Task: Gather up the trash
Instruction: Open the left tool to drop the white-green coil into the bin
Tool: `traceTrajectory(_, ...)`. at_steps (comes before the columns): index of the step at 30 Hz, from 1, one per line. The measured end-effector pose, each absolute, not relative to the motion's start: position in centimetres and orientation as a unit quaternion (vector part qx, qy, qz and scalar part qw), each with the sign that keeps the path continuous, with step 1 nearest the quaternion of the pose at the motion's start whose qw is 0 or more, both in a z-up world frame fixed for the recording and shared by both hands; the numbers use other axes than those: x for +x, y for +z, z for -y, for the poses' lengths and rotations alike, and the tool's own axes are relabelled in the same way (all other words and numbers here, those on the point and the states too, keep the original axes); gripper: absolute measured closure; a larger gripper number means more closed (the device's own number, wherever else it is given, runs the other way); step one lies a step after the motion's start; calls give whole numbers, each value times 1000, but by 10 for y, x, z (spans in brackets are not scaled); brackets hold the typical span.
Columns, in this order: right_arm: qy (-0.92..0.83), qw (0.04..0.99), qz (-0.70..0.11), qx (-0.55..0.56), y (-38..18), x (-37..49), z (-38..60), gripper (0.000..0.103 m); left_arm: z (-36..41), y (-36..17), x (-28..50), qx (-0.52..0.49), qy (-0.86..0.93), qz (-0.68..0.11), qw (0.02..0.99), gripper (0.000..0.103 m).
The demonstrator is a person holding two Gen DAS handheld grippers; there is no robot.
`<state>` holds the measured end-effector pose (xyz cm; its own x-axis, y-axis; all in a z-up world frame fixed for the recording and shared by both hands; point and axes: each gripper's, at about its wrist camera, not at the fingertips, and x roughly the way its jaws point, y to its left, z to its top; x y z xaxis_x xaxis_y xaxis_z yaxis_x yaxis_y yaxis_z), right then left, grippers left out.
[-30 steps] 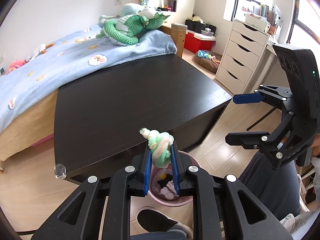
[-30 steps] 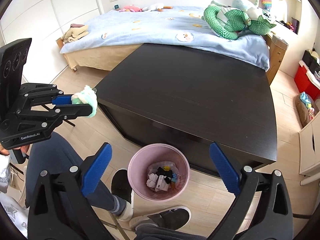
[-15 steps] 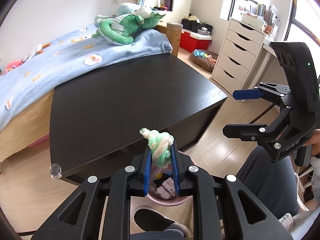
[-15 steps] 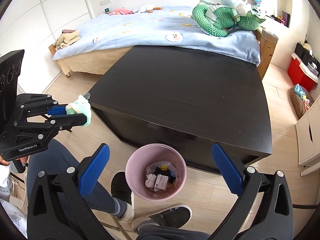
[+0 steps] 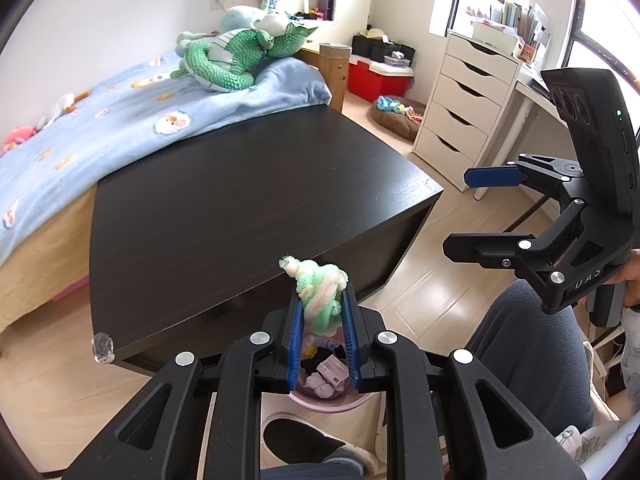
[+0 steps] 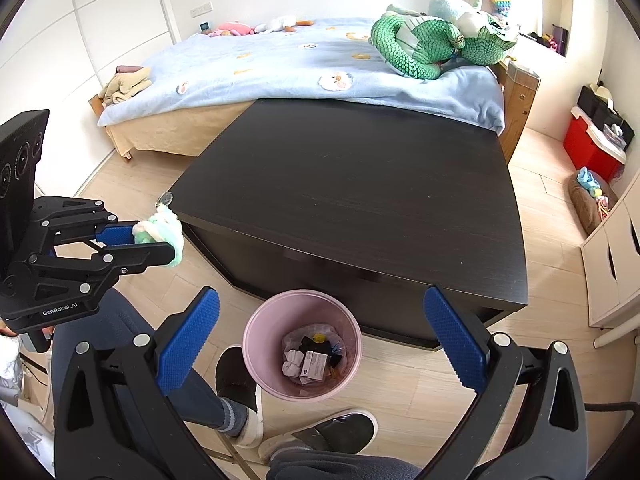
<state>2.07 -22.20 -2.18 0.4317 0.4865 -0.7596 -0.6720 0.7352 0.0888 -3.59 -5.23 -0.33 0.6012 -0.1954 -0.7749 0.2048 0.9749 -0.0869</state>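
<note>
A bare dark table (image 6: pixel 352 184) stands against a blue-covered bed (image 6: pixel 280 68). The left gripper (image 5: pixel 322 312) clenches a green-and-white fuzzy wad (image 5: pixel 320 296) between its pads above the pink bin (image 6: pixel 302 344); the right gripper (image 6: pixel 316 340) gapes empty.

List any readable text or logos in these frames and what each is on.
"GenRobot.AI": white print on the black body of the left gripper, seen from the right wrist camera.
"DAS": faint embossed letters, seen reversed, on the body of the right gripper in the left wrist view; uncertain reading.
Small carton in the pink bin: printed label, too small to read.
Books on the desk by the window: spines too blurred to read.
</note>
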Motion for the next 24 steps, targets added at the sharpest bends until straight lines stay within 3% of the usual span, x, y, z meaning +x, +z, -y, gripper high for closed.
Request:
traceTrajectory(10,334,843,-407,-105,-21,28,235,3,61,-7,-28,9,-132,-438,889,84)
traceTrajectory(13,331,845,-408,-101,-20,30,238,3,64,-7,-27,8,-142,-435,889,77)
traceTrajectory(18,328,846,-409,-98,-20,32,241,3,63,-8,-24,2,-143,-429,892,41)
traceTrajectory(20,329,846,-409,-97,-20,32,242,3,61,-8,-24,-9,-143,-425,894,19)
traceTrajectory(24,329,846,-408,-94,-20,31,242,3,56,-7,-26,-15,-128,-422,898,10)
